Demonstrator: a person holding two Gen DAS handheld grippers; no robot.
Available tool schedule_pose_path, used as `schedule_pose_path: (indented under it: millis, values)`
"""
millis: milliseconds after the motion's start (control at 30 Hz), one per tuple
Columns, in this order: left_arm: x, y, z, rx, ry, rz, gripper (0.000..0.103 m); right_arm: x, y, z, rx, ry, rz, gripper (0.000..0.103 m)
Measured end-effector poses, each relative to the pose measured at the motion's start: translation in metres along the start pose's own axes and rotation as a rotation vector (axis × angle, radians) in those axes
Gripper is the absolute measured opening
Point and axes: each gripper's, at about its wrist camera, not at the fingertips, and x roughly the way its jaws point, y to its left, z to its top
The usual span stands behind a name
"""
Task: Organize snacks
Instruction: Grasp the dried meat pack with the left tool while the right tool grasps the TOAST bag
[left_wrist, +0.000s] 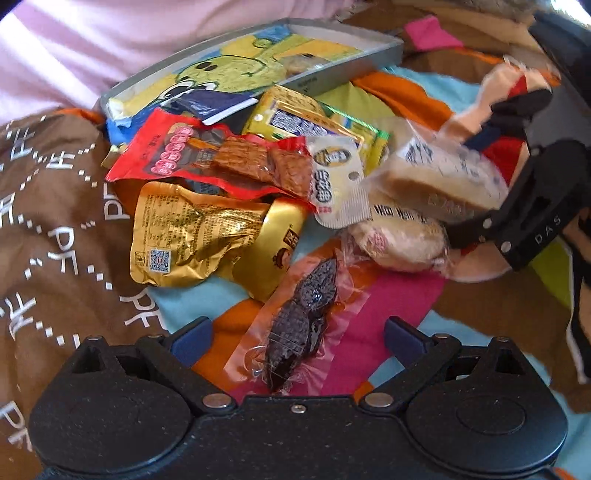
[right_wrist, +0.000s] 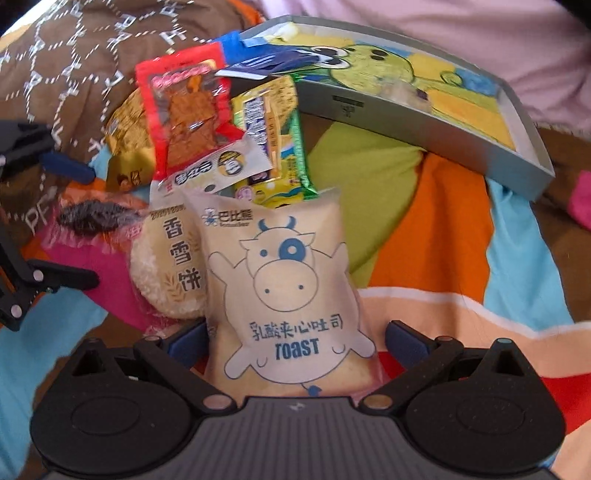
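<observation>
Toast pack (right_wrist: 291, 295): bottom centre, soft, light, crushable (pinch sides gently)
Right gripper (right_wrist: 295, 341): spread, straddling it
Left gripper (left_wrist: 297, 334): spread, empty

A heap of wrapped snacks lies on a patchwork bedspread. The toast pack (right_wrist: 291, 295), cream with a blue cow drawing, lies nearest, partly over a round rice cracker (right_wrist: 168, 273) in clear wrap. Behind them overlap a red dried-tofu pack (left_wrist: 221, 158), a small white sachet (left_wrist: 338, 184), a green-yellow pack (left_wrist: 314, 118) and a crumpled gold pouch (left_wrist: 192, 236). A dark preserved piece in clear film (left_wrist: 303, 325) lies apart. The grey shallow box (right_wrist: 424, 125), cartoon-lined, sits beyond, tilted.
</observation>
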Motion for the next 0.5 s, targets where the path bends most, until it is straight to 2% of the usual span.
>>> schedule_pose_path:
  millis: [67,167,333,500]
  values:
    - [0.0,0.0,0.001,0.006,0.013,0.017,0.098,-0.001,0.004,-0.002,0.008,-0.012,-0.013,0.102]
    - [-0.002,0.006,0.002,-0.035,0.025,0.028,0.089,-0.003,0.006,-0.007,0.045,-0.024,-0.006,0.099]
    - [-0.005,0.007,0.003,-0.042,0.019,0.021,0.066,-0.013,0.004,-0.014,0.101,-0.043,-0.007,0.091]
    - [-0.011,-0.002,0.005,-0.015,0.01,0.008,0.052,-0.021,0.0,-0.022,0.19,-0.074,0.003,0.087]
